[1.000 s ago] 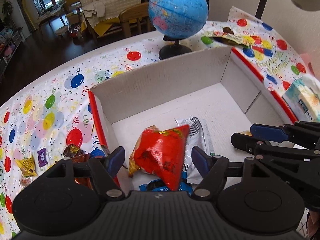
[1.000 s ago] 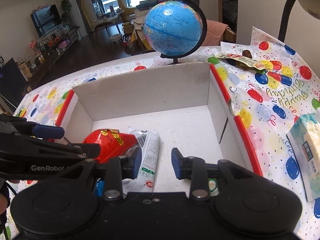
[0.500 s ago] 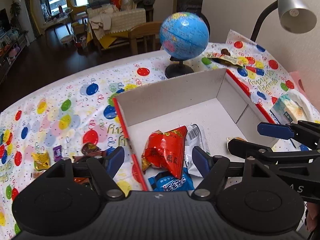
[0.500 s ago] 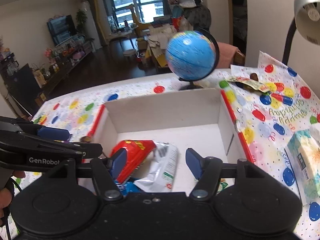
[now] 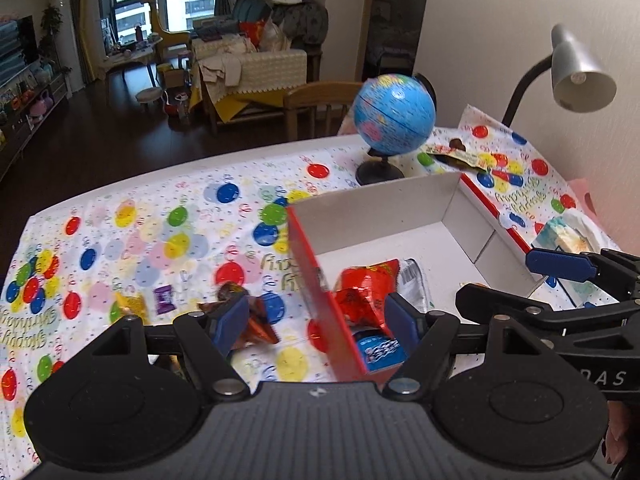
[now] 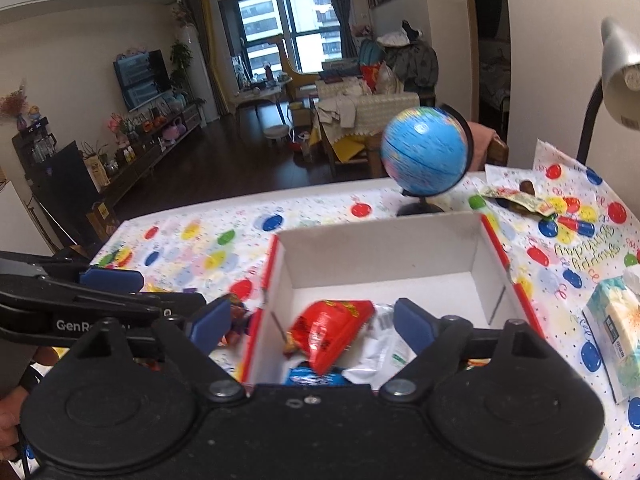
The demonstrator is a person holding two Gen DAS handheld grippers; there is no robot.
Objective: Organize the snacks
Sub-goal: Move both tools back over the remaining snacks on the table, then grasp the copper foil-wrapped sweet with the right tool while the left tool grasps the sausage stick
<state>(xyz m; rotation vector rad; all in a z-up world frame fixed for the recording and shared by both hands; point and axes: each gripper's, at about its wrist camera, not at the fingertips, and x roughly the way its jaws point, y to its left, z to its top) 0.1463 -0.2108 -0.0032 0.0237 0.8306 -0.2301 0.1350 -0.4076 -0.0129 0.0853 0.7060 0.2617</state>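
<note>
A living room with a dark floor, a tall window and a cluttered sofa fills the upper part of both views; below it a table (image 5: pixel 120 216) wears a white cloth printed with coloured balloons.

In the left wrist view, loose sweets lie at lower left on the cloth: a yellow wrapper (image 5: pixel 134 304), a purple candy (image 5: pixel 164 299) and a brown-orange wrapper (image 5: pixel 256 320) just behind the left finger's blue pad; blur makes its print unreadable. The left claw (image 5: pixel 316 322) is spread wide and holds nothing, straddling the red left wall of the cardboard box (image 5: pixel 380 210). Inside the box, at its near end, a red snack bag (image 5: pixel 362 292) lies over a white packet (image 5: pixel 414 284), with a blue packet (image 5: pixel 380 350) in the near corner. A blue globe (image 5: pixel 394 120) stands behind the box in the upper centre, a desk lamp (image 5: pixel 580 76) at upper right, a tissue pack (image 5: pixel 568 236) at the right edge. The right claw reaches in from the lower right.

In the right wrist view, the left claw enters from the left edge. The right claw (image 6: pixel 312 322) is also spread and empty, hovering over the near end of the box (image 6: pixel 380 248), where the red snack bag (image 6: pixel 328 328) sits centre frame.
</note>
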